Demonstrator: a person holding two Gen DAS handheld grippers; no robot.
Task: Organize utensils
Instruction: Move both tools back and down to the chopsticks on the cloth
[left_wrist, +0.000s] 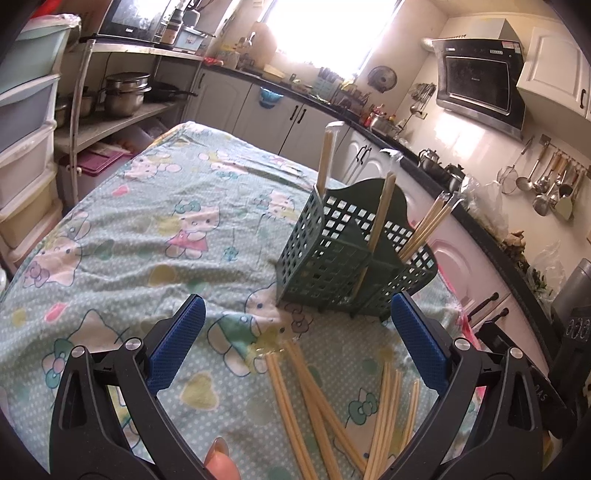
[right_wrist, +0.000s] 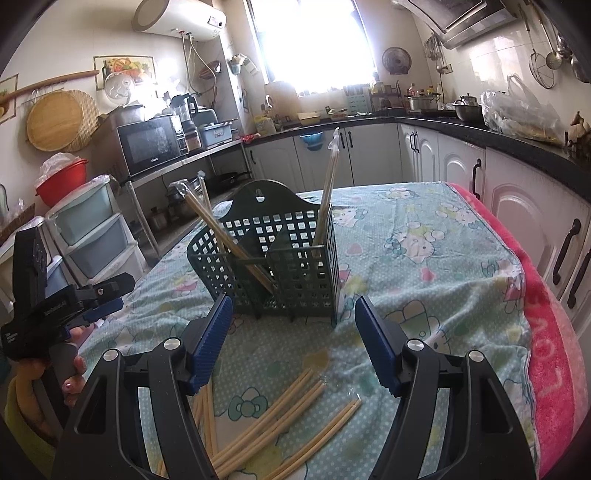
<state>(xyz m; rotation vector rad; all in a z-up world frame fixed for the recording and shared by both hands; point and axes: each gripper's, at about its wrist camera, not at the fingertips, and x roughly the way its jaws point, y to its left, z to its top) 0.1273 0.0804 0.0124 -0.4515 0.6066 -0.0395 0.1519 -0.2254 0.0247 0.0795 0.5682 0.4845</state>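
While the tabletop (right_wrist: 424, 236) is covered by a cartoon-print cloth (left_wrist: 147, 229), the scene is recorded from left to right. At the far left of the right wrist view, the left claw (right_wrist: 107, 299) is seen held in a hand (right_wrist: 70, 373) beside the cloth edge; in its own view its blue pads (left_wrist: 177, 339) are set wide apart with nothing gripped, and loose chopsticks (left_wrist: 314, 406) lie on the cloth between and below them. A green perforated utensil basket (right_wrist: 295, 266) stands upright near the middle of the tabletop, just beyond both claws. Chopsticks in clear sleeves are noted leaning in its left compartment (right_wrist: 221, 229), and one sleeved pair (right_wrist: 327, 192) stands nearly upright in its right compartment. In front of the basket, further loose chopsticks (right_wrist: 280, 417) are scattered on the cloth. The right claw (right_wrist: 293, 343) is held open, empty, above that scatter. A pink towel (right_wrist: 546, 332) is observed along the right edge.
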